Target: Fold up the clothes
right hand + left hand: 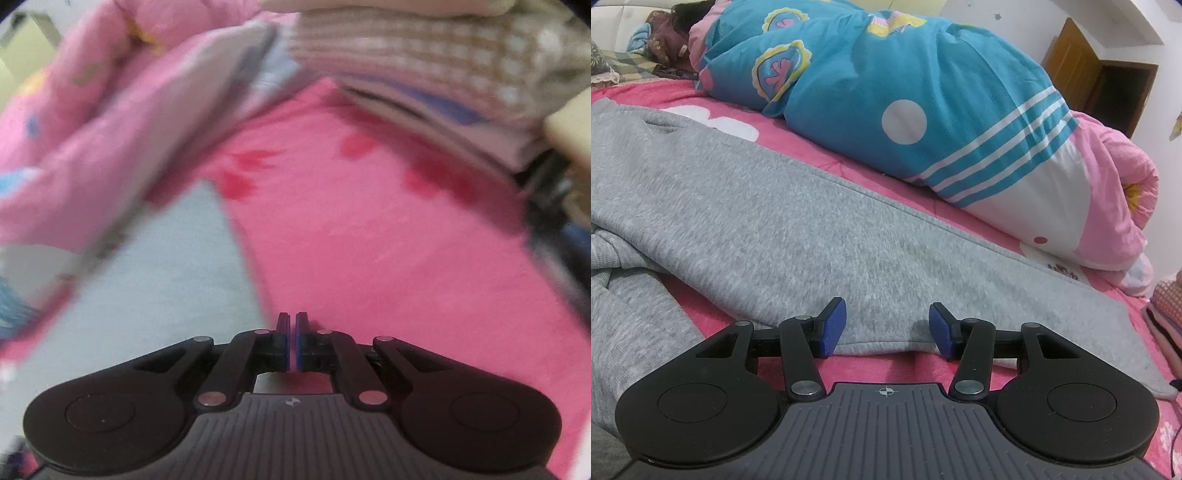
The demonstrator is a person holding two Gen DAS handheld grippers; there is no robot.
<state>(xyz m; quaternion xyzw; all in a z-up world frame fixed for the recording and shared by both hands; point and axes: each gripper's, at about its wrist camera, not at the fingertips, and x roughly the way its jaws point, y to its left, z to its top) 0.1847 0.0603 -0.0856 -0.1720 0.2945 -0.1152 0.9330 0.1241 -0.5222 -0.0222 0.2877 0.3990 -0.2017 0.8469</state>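
While the gray sweatpants (768, 206) lie spread across the pink bed (908, 365), the left tool (887, 326) hangs part-open over their near edge, gripping nothing. The right tool (291, 341) is closed and empty above bare bed, right of the gray hem, likely repositioning.

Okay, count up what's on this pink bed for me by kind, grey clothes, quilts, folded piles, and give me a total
Grey garment spread flat: 1
Blue and pink quilt rolled up: 1
Folded pile, blurred, at the edge: 1
Grippers, left gripper and right gripper: 2
Total: 5
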